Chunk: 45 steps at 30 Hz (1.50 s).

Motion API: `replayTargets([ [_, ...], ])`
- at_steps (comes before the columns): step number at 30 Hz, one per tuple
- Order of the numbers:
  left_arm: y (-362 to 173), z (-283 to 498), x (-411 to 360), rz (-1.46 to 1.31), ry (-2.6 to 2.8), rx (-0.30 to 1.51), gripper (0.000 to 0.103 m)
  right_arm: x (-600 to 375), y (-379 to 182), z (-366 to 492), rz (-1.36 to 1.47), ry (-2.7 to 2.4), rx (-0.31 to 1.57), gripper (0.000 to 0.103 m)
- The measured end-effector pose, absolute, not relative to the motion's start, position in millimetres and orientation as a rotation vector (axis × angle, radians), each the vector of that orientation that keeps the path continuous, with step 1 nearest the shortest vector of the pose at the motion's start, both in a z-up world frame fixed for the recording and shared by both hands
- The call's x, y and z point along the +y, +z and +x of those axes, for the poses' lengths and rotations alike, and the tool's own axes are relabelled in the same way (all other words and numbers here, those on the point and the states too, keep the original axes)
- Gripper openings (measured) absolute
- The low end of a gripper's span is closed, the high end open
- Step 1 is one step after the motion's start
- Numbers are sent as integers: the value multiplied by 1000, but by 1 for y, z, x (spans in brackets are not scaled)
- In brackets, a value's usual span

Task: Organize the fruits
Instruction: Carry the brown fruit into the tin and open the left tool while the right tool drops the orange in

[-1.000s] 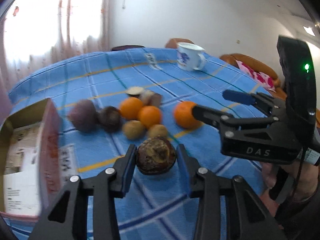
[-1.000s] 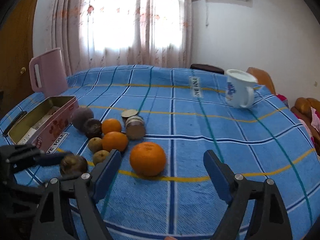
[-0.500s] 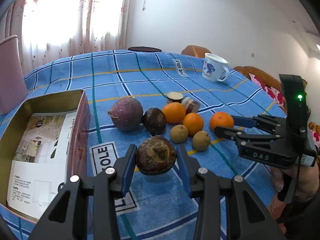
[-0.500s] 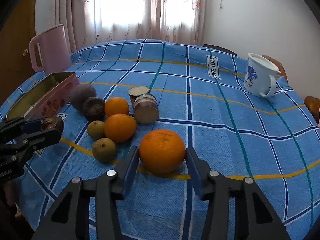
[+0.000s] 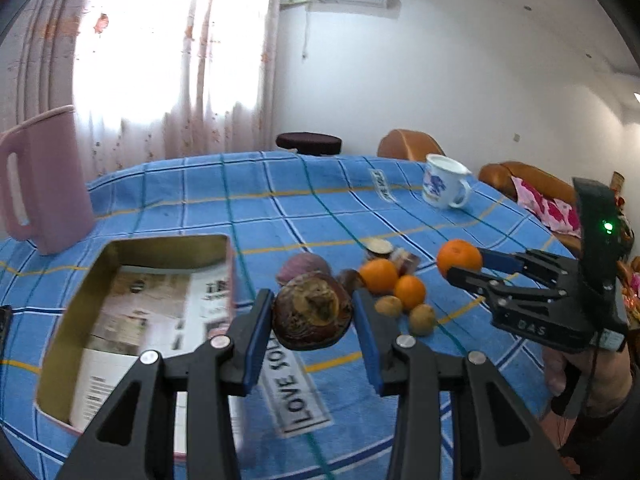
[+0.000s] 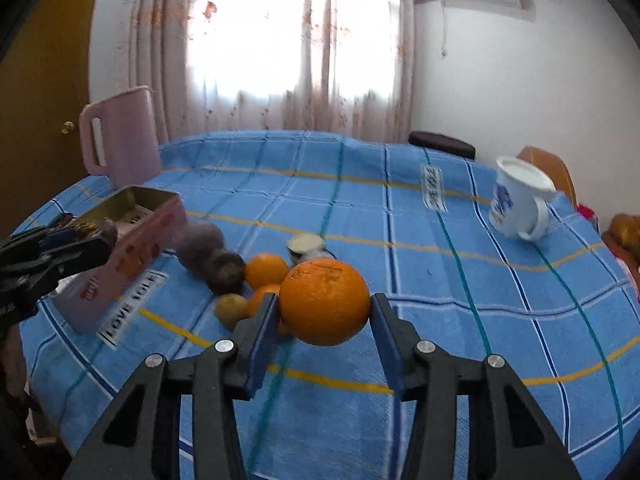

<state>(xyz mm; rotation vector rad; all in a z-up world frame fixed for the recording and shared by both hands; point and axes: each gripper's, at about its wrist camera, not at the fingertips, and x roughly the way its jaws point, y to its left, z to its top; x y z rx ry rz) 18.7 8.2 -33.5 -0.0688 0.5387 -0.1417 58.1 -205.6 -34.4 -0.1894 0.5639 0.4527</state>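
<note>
Far left on the desk (image 5: pixel 400 208), blue checked cloth: pink pitcher (image 5: pixel 44 184), upright. Just right of it, open pink tin (image 5: pixel 132 248) with printed paper lying inside; long side facing the fruit pile.

Left tongs (image 5: pixel 313 316) clenched on a dark brown wrinkled fruit (image 5: pixel 313 314), both blue pads against its sides, fruit lifted off the cloth, near the tin's right wall and not over the opening. Same tongs visible at left edge of the right wrist view (image 6: pixel 80 236), fruit beside the tin's near corner.

Pile on the cloth, mid-desk: purple round fruit (image 6: pixel 200 240), dark round fruit (image 6: pixel 226 272) touching it, two small oranges (image 5: pixel 378 276) side by side, two small brown-green fruits (image 5: pixel 420 318) just in front, a cut pale-topped piece (image 5: pixel 378 246) behind. Blurred, finer detail unreadable.

Right tongs (image 6: pixel 325 320) clenched on a large orange (image 6: pixel 325 302), pads pressing both sides, orange raised clear of the cloth, right of the pile. Seen in the left wrist view too (image 5: pixel 466 264).

Far right: white mug with blue print (image 6: pixel 520 204), tilted, well apart from the fruit.
</note>
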Motion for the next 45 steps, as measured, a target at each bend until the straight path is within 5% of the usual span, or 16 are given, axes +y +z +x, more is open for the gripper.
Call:
replayTargets([
  [24, -30, 19, 83, -107, 18, 513, 42, -96, 1, 41, -261, 695, 431, 48],
  [45, -47, 24, 133, -128, 124, 557, 42, -6, -39, 47, -311, 864, 575, 48],
])
